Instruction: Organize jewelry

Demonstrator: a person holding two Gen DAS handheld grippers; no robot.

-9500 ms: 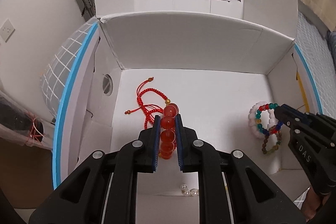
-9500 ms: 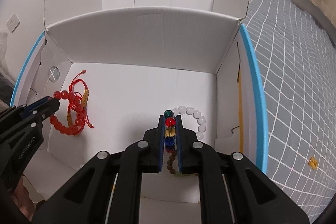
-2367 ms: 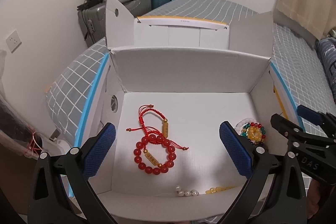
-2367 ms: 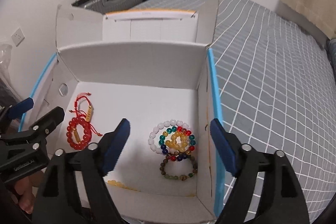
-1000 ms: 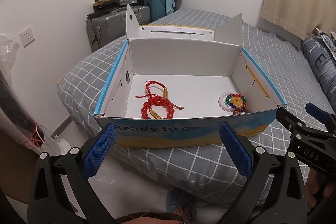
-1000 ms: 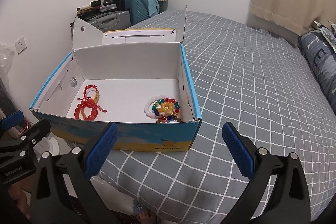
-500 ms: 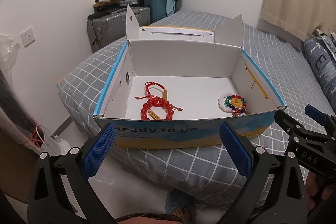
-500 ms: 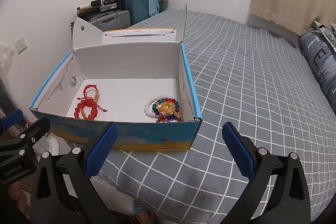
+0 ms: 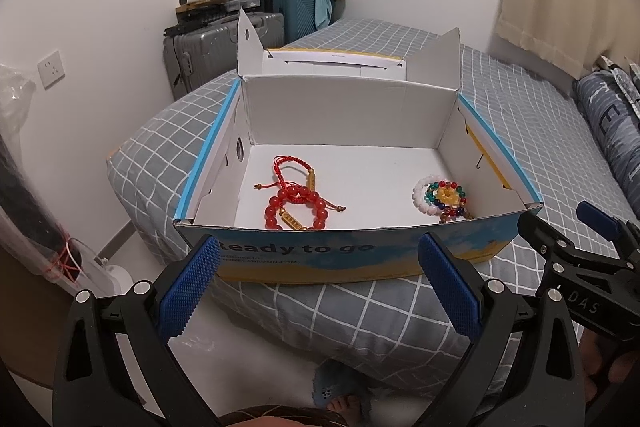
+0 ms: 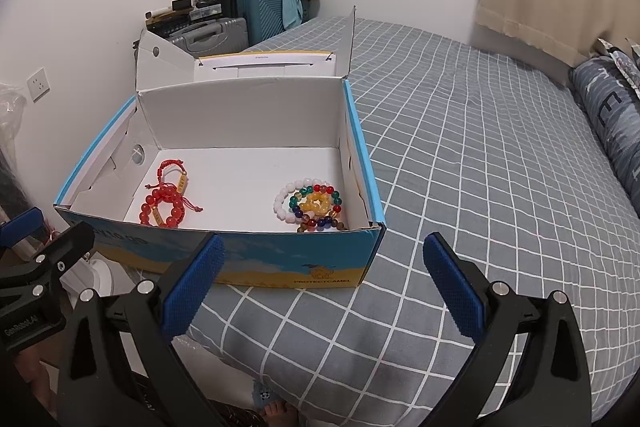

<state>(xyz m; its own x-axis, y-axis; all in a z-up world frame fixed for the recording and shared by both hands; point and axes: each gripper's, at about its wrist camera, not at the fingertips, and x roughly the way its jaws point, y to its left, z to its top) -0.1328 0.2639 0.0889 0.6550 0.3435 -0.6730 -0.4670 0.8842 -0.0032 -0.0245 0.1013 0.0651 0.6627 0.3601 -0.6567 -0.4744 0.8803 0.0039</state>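
Observation:
An open blue and white cardboard box (image 9: 400, 259) (image 10: 280, 267) sits on the corner of a bed. Inside on the left lie a red bead bracelet (image 9: 296, 209) (image 10: 162, 207) and a red cord bracelet (image 9: 292, 169) (image 10: 170, 171). On the right lies a pile of white, multicoloured, yellow and brown bead bracelets (image 9: 442, 197) (image 10: 312, 205). My left gripper (image 9: 320, 283) is wide open and empty, held back in front of the box. My right gripper (image 10: 324, 281) is wide open and empty, also in front of the box.
The bed has a grey checked cover (image 10: 500, 167). Suitcases (image 9: 224, 43) stand by the wall behind the box. A wall socket (image 9: 51, 69) is on the left wall. A pillow (image 10: 608, 115) lies at the right. The floor (image 9: 248, 359) shows below the bed edge.
Over the earlier frames both grippers let go of bracelets inside the box, opened wide and pulled back out. In the last half second both barely moved.

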